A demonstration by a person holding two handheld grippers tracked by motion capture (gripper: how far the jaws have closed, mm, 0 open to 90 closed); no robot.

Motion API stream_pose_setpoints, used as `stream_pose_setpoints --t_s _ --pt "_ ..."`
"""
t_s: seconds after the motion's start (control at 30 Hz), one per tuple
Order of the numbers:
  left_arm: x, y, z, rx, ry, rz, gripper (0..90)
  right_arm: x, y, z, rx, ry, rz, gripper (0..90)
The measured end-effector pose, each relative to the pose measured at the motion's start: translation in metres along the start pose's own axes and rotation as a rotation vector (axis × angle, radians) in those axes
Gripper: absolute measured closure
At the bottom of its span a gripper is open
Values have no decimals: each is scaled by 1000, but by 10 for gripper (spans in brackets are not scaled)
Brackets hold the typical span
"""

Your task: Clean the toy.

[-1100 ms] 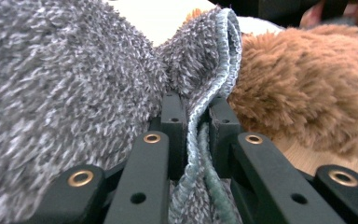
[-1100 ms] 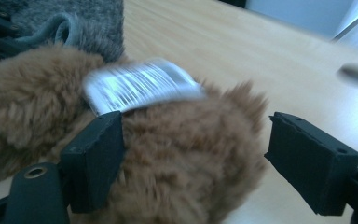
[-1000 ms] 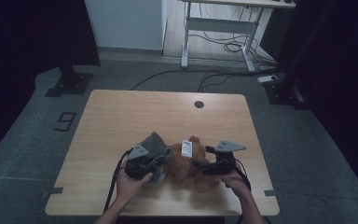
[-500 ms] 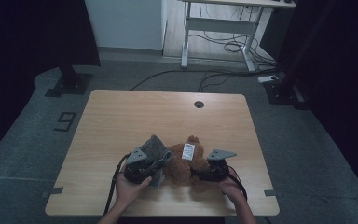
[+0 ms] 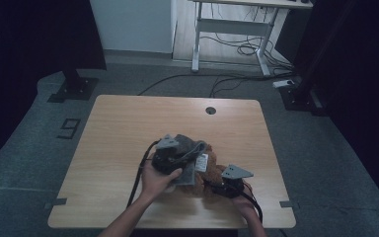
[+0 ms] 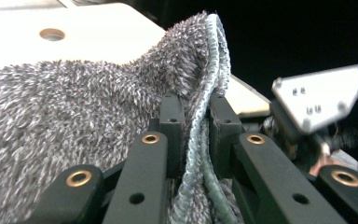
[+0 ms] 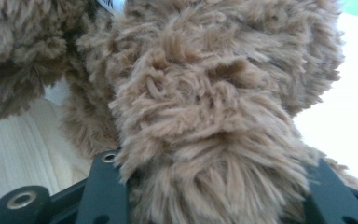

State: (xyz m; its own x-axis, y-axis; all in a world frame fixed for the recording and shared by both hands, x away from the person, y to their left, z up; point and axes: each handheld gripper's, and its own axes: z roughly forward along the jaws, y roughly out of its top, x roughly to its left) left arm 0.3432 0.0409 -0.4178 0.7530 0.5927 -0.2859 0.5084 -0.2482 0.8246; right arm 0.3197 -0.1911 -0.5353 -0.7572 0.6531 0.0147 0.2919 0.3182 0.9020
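Meanwhile, grey fuzzy cloth (image 6: 98, 116) between left hand-held gripper (image 6: 195, 119) jaws, brown plush toy (image 7: 205, 140) alongside.

A pale wooden worktop (image 5: 128, 128) with a round cable hole (image 5: 210, 110) stands on grey floor (image 5: 39, 148). Behind it, a white desk frame (image 5: 232, 27) stands over loose cables (image 5: 237, 49).

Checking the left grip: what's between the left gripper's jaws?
The hemmed edge of the grey towel is pinched between the left gripper's jaws, shown in the left gripper view.
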Motion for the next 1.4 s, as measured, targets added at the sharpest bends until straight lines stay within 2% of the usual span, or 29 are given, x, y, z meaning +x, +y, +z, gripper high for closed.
stream_pose_setpoints --t_s 0.1,0.17,0.2,0.27,0.37,0.4,0.53,0.67,0.77,0.9,1.03,1.17,1.27,1.4 --pt "-10 3 32 75 1 20 778 2 -1 0 -5 -10 8 518" --pt "-11 -3 51 131 31 47 775 2 -2 0 -4 -14 10 517" --pt "-10 -6 56 131 32 39 776 2 -2 0 -1 -18 13 517" --pt "-6 -11 55 117 14 17 780 1 -4 0 9 -24 14 517" --pt "-4 -15 44 102 24 24 784 1 -6 -1 2 -18 15 518" --pt "-3 -17 39 95 42 30 784 2 -6 -1 2 -20 16 519" --pt "2 -25 18 73 156 82 786 2 -8 -1 -9 -21 32 521" --pt "15 -34 -1 60 202 77 787 2 -9 -1 -13 -23 36 521" --pt "28 -42 -16 48 232 58 787 2 -10 -2 -18 -19 42 523" --pt "41 -51 -36 1 215 7 786 3 -11 -2 -22 -18 45 522" --pt "50 -60 -57 -40 228 -24 786 3 -12 -2 -22 -19 45 523" --pt "65 -76 -74 -68 241 -77 787 3 -13 -2 -25 -21 44 522" --pt "75 -90 -83 -70 260 -108 787 3 -13 -2 -28 -22 48 523" --pt "91 -108 -89 -42 268 -163 788 3 -14 -2 -32 -24 54 523"
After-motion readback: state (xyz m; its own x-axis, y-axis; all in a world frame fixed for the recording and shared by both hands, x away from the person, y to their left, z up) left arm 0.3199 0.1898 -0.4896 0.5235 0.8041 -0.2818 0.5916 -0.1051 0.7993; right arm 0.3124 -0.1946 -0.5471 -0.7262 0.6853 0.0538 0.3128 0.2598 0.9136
